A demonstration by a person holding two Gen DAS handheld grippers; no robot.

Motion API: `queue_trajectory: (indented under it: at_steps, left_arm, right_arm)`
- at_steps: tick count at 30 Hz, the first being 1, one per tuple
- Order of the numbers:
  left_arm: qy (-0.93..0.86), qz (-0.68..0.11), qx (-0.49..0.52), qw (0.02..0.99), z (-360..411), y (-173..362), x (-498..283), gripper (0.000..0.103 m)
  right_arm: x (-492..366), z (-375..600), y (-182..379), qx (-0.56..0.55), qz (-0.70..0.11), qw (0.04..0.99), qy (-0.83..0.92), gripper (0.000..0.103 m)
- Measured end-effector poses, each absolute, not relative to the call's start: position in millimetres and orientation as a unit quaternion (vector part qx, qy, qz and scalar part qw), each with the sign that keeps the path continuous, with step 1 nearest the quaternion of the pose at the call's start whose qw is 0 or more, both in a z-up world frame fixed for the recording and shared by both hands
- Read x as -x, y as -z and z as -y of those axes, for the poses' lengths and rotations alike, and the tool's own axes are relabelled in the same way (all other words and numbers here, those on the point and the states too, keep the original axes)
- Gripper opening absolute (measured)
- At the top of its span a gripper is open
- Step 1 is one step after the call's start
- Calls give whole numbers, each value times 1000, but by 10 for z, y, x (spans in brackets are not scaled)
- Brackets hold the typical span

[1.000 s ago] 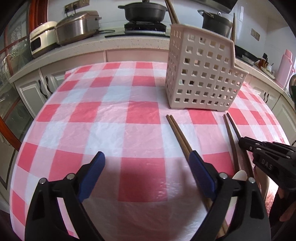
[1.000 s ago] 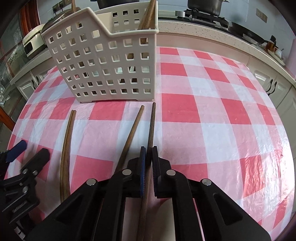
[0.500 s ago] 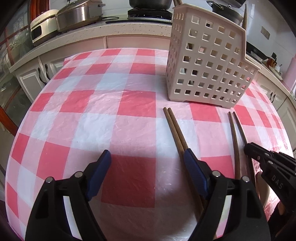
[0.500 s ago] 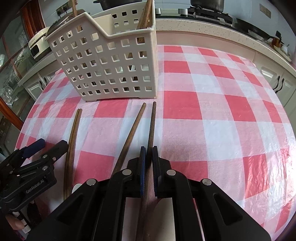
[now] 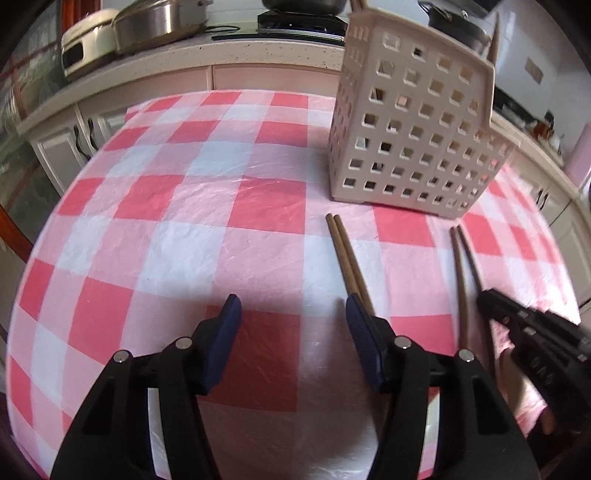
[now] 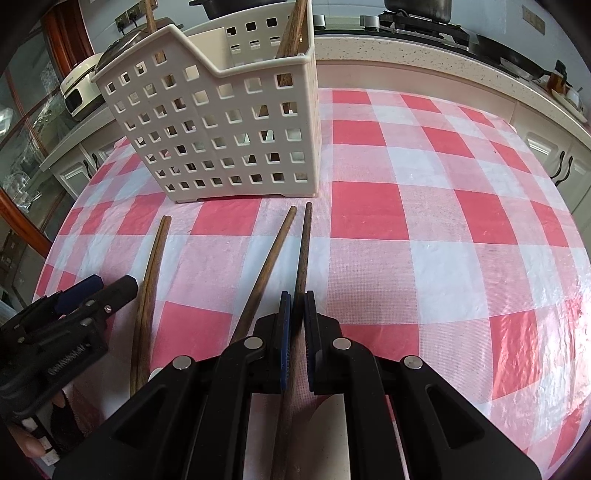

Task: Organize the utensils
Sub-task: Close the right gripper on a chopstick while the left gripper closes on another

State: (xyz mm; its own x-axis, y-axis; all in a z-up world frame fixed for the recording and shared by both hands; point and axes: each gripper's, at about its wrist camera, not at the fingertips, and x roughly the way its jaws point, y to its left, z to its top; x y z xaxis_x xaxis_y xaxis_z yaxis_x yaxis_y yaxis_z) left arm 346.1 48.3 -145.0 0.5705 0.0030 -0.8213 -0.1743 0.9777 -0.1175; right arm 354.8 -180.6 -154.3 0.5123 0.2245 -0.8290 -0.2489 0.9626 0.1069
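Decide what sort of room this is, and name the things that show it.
Most likely a home kitchen: a stove with pots on a stone counter, a countertop cooker, and cabinets below.

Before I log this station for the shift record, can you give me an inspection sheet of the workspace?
Surface: red-and-white checked tablecloth, plastic-covered, glossy.
Job's things: perforated utensil caddy upright, chopsticks already standing inside; left chopstick pair lying together; one loose chopstick beside the gripped chopstick.
Clutter: nothing seen.
Grippers: left hand-held gripper open, its right finger against the left pair; right hand-held gripper shut on the gripped chopstick.
Cables: nothing seen on the table.
Surroundings: kitchen counter with electric cooker, steel pan, cabinets below.
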Motion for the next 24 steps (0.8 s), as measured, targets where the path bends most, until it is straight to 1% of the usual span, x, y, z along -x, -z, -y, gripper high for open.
queue_trajectory:
  at_steps: [9,14,17,19,21,22,24]
  left_arm:
    - [-40,-465,77,881,-335,1453,-3491,59]
    - [-67,-466,36,882,-263,1502,-3502,60]
    - [-65,-460,35,885,-273,1507,-3490,60]
    - [-59,-456,29,888,-268,1506,-3485,54]
    - [-53,-454,24,889,-257,1502,-3487,44]
    - [-49,-453,22,890,-252,1501,-3491,42]
    - [-41,-450,15,892,-226,1499,-3489,32]
  right_arm:
    - [-3549,1817,1544,11,-475,869,-140,7]
    - [-3547,1828,1545,10,-477,867,-142,7]
    - [-3562,1815,1542,15,-480,866,-143,7]
    - [-3584,1797,1542,19,-480,866,-142,7]
    - [-3598,1778,1542,23,-479,866,-140,7]
    - [-3607,1762,1542,26,-478,867,-138,7]
    - [-3614,1730,1544,36,-475,869,-136,7]
